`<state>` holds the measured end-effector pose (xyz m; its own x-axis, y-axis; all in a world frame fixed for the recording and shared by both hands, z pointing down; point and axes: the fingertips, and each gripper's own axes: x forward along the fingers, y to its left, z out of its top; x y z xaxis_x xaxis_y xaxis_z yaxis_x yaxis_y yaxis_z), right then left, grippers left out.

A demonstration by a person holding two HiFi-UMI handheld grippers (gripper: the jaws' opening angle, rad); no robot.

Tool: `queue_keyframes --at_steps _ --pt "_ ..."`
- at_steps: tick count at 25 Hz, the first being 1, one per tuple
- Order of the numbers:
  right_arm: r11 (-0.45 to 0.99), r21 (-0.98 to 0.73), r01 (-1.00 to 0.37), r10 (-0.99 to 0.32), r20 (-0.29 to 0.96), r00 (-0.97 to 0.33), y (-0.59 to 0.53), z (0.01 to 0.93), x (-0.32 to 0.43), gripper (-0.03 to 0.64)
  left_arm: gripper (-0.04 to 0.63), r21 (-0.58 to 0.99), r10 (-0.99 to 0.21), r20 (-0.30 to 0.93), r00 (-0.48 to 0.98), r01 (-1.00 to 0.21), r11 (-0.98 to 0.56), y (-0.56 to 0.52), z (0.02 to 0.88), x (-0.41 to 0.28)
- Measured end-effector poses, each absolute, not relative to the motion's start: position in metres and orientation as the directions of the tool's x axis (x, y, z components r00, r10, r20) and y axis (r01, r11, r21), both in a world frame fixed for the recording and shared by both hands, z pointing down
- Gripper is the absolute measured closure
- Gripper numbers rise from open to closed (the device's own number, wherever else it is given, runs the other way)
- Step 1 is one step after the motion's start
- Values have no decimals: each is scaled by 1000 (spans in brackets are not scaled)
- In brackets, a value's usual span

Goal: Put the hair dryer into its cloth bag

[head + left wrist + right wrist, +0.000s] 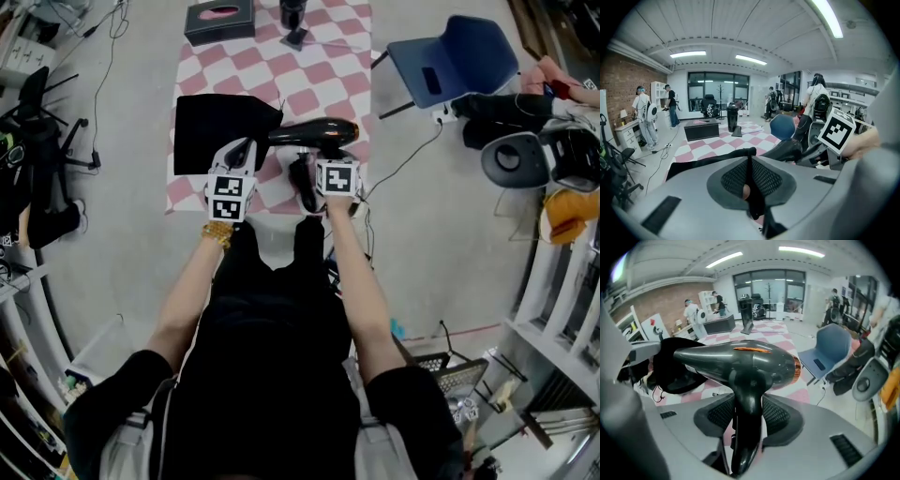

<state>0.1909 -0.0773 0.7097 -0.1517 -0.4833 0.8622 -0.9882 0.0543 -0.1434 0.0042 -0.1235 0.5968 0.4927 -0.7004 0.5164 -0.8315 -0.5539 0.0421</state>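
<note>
Left gripper (750,180) was clenched on an edge of the black cloth bag (220,122), which lay on the checkered table (319,75). Right gripper (747,416) grasped the hair dryer (740,359) by its handle, barrel level, nozzle just beside the bag's mouth. Step: insertion apparently starting. Next move would need the mouth lifted open and the nozzle fed in.

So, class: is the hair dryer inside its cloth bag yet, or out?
Out. The whole hair dryer shows bare, its handle in the right gripper, nozzle just at the black cloth bag.
</note>
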Motion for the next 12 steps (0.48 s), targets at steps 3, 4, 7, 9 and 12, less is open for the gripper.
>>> queue_keyframes --at_steps 3,4,7,9,12 --pt "-68 -217 -974 -474 866 -160 -69 714 178 434 561 33 -719 491 492 -836 -548 -126 589 12" --pt "-94 -222 -971 -464 872 -154 -66 716 175 434 561 35 -719 486 497 -833 -552 -126 586 15" --pt "-152 -187 -971 -453 886 -99 -60 716 172 434 561 43 -699 491 520 -816 -577 -118 581 29" --pt "-188 -189 -964 -473 878 -80 -61 714 166 434 561 42 -681 494 541 -797 -602 -111 580 39" --pt "-224 -259 -940 -500 858 -117 -65 711 143 437 561 32 -652 496 573 -762 -646 -99 580 57"
